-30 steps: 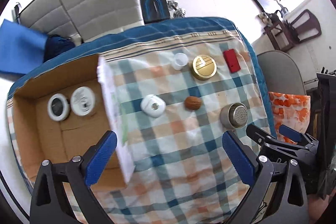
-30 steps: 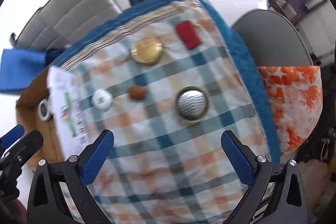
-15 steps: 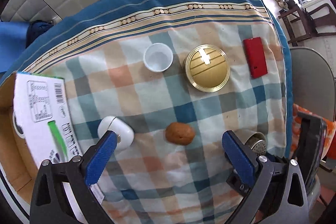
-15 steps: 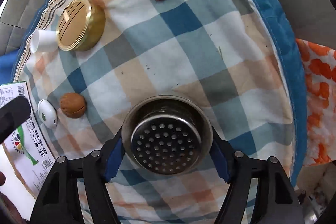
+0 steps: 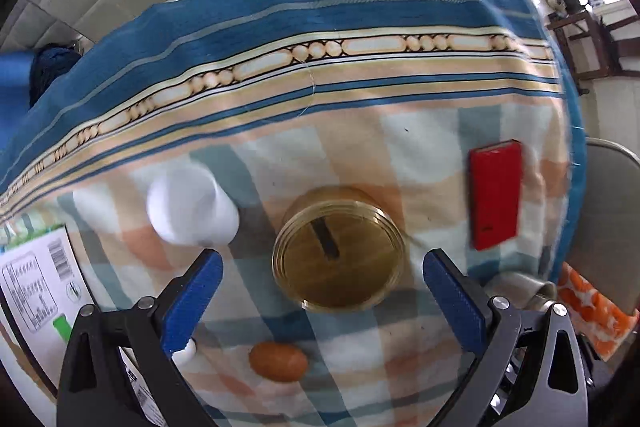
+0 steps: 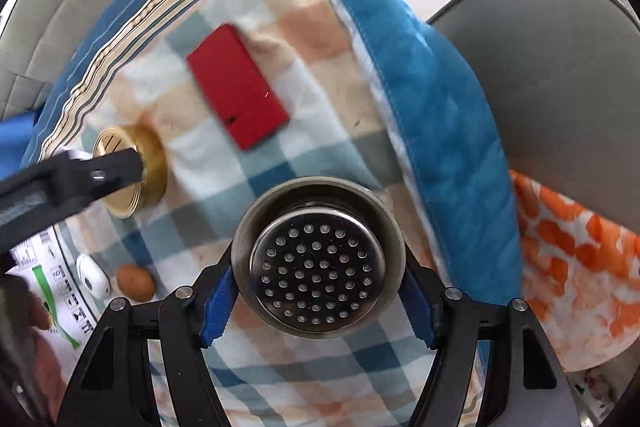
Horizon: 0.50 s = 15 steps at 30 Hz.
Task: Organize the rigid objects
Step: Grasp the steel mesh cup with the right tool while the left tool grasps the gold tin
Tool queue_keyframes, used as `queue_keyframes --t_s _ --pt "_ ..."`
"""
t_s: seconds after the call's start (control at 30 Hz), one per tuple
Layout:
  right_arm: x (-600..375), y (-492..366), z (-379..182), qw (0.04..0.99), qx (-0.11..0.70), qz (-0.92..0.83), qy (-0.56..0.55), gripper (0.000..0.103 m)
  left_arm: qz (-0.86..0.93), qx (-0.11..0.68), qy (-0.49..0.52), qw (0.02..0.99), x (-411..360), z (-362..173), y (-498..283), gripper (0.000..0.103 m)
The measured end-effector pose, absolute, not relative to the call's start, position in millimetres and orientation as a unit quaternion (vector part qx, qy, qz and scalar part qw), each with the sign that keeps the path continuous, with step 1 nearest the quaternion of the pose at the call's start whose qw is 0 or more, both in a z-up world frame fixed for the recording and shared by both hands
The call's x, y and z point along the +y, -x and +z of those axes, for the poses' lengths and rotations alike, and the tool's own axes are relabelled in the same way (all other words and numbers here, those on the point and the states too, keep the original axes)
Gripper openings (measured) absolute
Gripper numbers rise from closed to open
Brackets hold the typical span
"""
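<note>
My right gripper [image 6: 318, 301] is shut on a steel strainer cup [image 6: 318, 259] with a perforated top, its blue pads pressing both sides. The cup's edge shows in the left wrist view [image 5: 524, 285]. My left gripper [image 5: 322, 301] is open, its fingers either side of a round gold tin [image 5: 338, 253] just ahead of it; the tin also shows in the right wrist view [image 6: 138, 171]. A white cup [image 5: 192, 209], a red flat case [image 5: 496, 195] and a brown walnut [image 5: 279, 361] lie on the checked cloth.
A cardboard box flap with a printed label [image 5: 36, 287] lies at the left. A small white round device [image 6: 93, 275] sits beside the walnut [image 6: 135, 282]. A grey chair [image 6: 560, 87] and an orange-patterned cloth [image 6: 580, 287] stand past the table's right edge.
My left gripper moved forward over the walnut to straddle the gold tin. My right gripper stayed closed on the strainer cup and shifted slightly.
</note>
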State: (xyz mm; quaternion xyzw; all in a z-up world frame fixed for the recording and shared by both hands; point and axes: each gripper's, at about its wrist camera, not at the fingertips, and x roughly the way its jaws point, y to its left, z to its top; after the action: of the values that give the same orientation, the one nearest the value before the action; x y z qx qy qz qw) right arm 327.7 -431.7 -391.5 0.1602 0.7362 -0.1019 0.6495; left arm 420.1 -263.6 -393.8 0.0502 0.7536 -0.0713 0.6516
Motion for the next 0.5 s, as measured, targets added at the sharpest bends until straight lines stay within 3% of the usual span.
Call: queue_keyframes --t_s 0.03,0.1,0.17,0.5 --pt "-433 -330 -394 0.647 0.737 -0.102 -0.164 0.073 -0.068 0.756 -0.060 0.649 -266 -400 -422 0.098" --pt "-434 -331 -400 0.644 0.740 -0.103 -0.164 0.074 -0.067 0.758 -0.064 0.646 -266 -408 -423 0.071" --pt "-439 -332 -400 0.641 0.742 -0.101 -0.166 0.074 -0.066 0.756 -0.067 0.648 -268 -410 -422 0.063" --pt "-427 -308 -408 0.629 0.762 -0.051 -0.143 0.074 -0.122 0.753 -0.117 0.635 -252 -394 -361 0.063"
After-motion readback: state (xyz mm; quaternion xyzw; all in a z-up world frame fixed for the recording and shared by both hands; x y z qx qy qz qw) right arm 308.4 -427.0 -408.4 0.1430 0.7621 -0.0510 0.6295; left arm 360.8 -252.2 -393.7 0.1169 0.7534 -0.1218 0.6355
